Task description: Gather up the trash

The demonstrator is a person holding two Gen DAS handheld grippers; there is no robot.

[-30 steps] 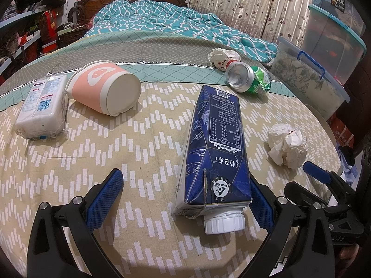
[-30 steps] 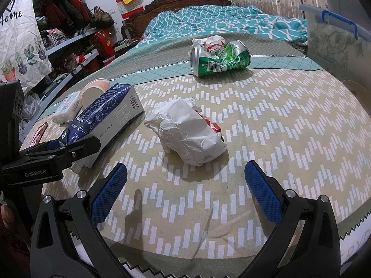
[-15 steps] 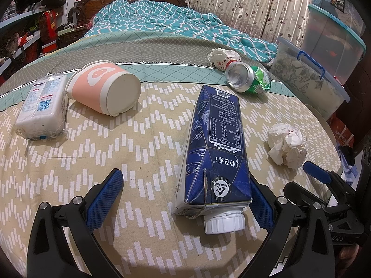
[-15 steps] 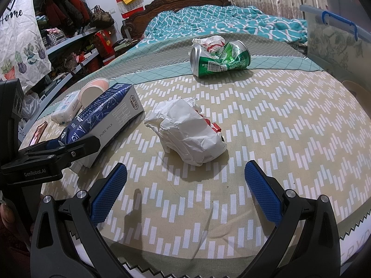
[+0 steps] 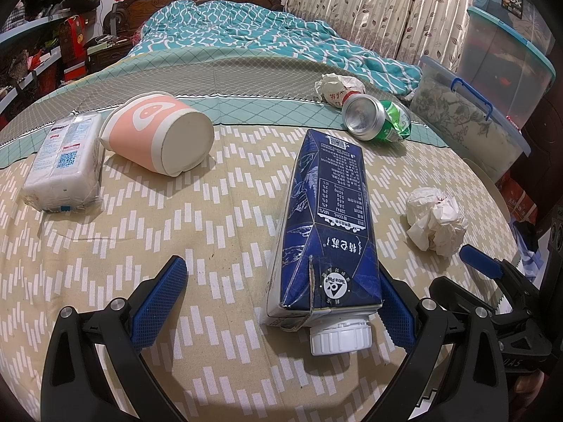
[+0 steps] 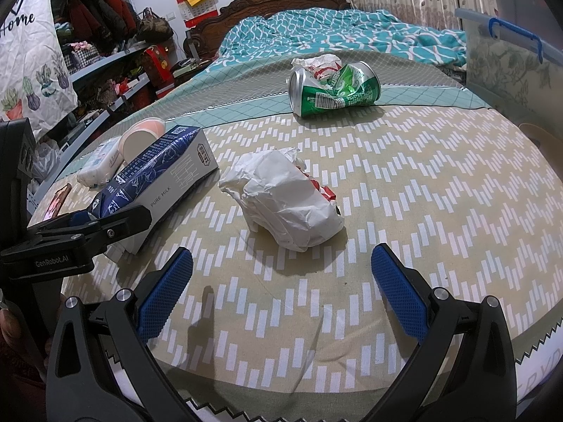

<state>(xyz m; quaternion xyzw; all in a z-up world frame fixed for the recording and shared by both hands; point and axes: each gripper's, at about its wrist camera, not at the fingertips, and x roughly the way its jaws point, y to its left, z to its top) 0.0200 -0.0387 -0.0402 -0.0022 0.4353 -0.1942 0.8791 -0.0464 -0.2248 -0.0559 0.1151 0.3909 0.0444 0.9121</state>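
A blue milk carton (image 5: 327,225) lies on the patterned bedspread (image 5: 176,232), its white cap toward me. My left gripper (image 5: 278,299) is open; the carton's cap end lies between its fingers, against the right pad. A crumpled white paper wad (image 6: 285,200) lies just ahead of my open, empty right gripper (image 6: 281,292); it also shows in the left wrist view (image 5: 436,225). A crushed green can (image 6: 334,91) and another paper wad (image 5: 334,86) lie farther back. A pink paper cup (image 5: 158,133) lies on its side at the left.
A white tissue pack (image 5: 63,165) lies left of the cup. Clear storage bins (image 5: 471,123) stand at the right beside the bed. A teal quilt (image 5: 246,38) covers the far half. Cluttered shelves (image 6: 105,56) stand at the left. The bed's edge runs under my right gripper.
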